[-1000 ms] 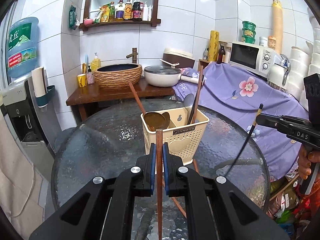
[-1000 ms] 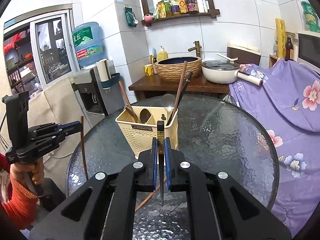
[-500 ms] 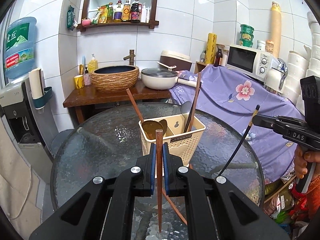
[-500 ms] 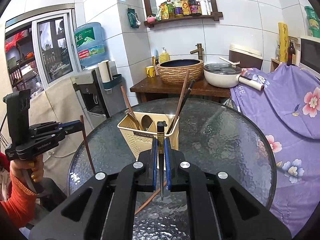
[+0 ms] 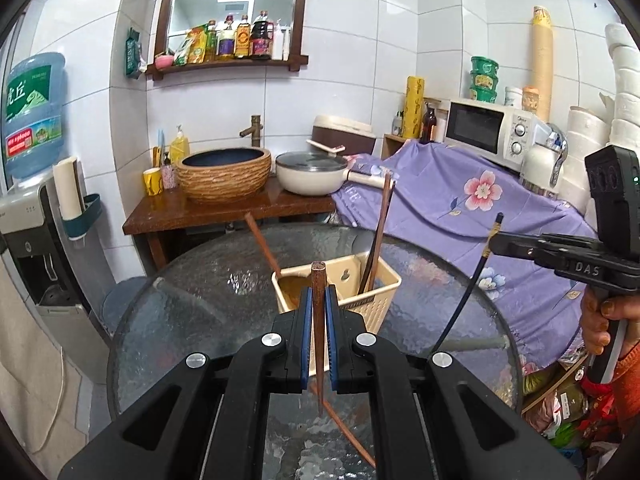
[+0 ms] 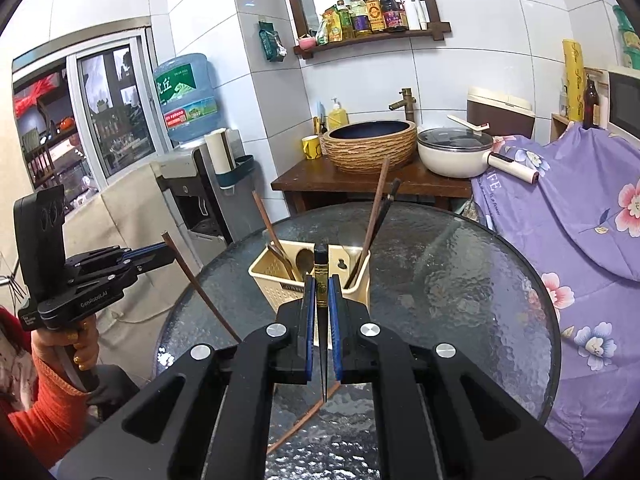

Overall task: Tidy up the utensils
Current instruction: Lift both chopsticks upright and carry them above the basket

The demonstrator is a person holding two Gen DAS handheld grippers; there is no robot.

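Two chopsticks were up: left gripper [image 5: 319, 336] pinched the brown chopstick [image 5: 318, 320], right gripper [image 6: 321, 332] pinched the black chopstick [image 6: 321, 280], both near the cream basket [image 6: 276, 280]. I'd tip each point-down over the chopstick compartment, then release.

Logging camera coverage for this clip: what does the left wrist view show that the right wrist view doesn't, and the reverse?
Only the left view: the whole microwave, and the right tongs from outside, shut on a black chopstick.
Only the right view: the window, and the left tongs from outside, shut on a brown chopstick.
Both: the caddy with utensils on the glass table, a loose chopstick on the glass, the basin and the pan.
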